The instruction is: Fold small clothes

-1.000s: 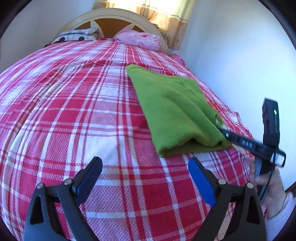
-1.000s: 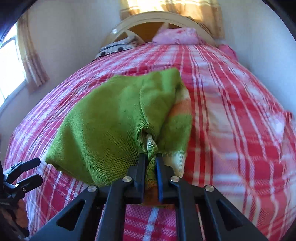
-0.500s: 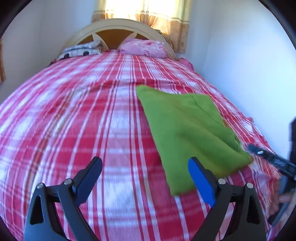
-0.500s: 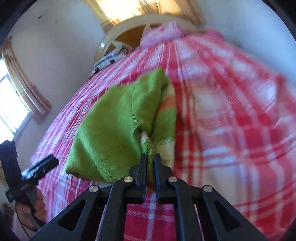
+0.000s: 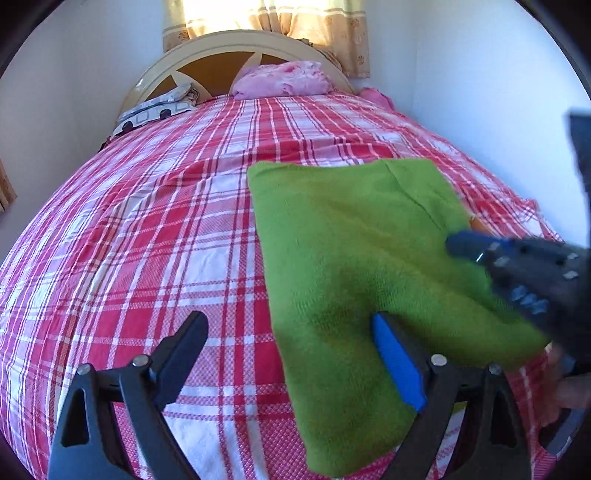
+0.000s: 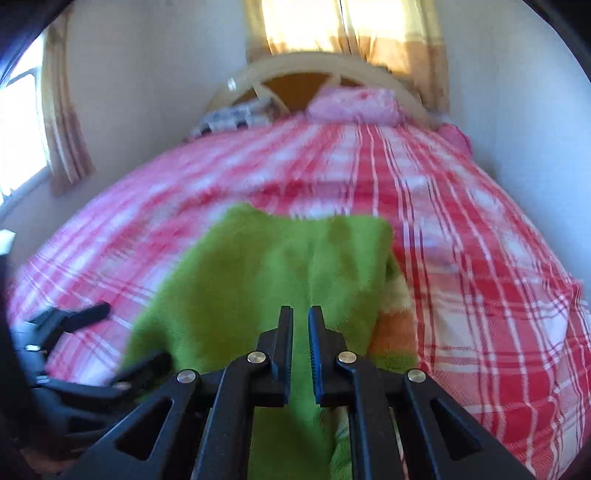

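The right tongs (image 6: 300, 317) have let go of the jumper (image 5: 354, 258), jaws now narrow, seemingly empty. It lies folded under them, partly between the wide left tongs (image 5: 291, 350); perhaps one fold remains

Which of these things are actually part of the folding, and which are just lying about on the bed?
Part of the job:
green garment
left tongs
right tongs

Just lying about:
pink pillow
patterned pillow
checked bedspread
curtain
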The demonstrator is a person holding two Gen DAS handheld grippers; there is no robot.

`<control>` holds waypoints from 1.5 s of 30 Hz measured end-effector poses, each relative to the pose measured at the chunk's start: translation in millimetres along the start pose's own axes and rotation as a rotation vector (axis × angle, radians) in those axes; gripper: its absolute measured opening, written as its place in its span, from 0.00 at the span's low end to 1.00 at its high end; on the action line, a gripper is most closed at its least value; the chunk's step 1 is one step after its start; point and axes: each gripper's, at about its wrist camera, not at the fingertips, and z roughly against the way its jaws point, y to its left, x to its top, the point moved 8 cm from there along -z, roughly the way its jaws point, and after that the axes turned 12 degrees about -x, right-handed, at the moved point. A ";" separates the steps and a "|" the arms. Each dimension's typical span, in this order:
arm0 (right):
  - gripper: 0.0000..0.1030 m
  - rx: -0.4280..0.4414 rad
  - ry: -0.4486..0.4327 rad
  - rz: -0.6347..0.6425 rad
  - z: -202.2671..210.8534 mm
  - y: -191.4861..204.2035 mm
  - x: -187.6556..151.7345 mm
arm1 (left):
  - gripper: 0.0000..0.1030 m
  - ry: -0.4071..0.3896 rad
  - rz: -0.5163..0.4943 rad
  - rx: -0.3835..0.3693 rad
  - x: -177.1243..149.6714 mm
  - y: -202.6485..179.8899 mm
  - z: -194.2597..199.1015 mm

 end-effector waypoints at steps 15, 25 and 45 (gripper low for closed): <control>0.11 0.142 -0.033 -0.177 19.4 -38.2 -8.4 | 0.91 0.027 0.118 -0.246 -4.2 15.1 9.9; 0.82 0.163 -0.029 -0.319 0.5 -84.3 27.7 | 0.91 0.034 0.354 -0.343 59.7 28.3 -44.7; 0.72 0.235 0.123 -0.219 -79.2 -45.2 14.3 | 0.91 0.078 0.267 -0.238 42.2 14.7 -91.2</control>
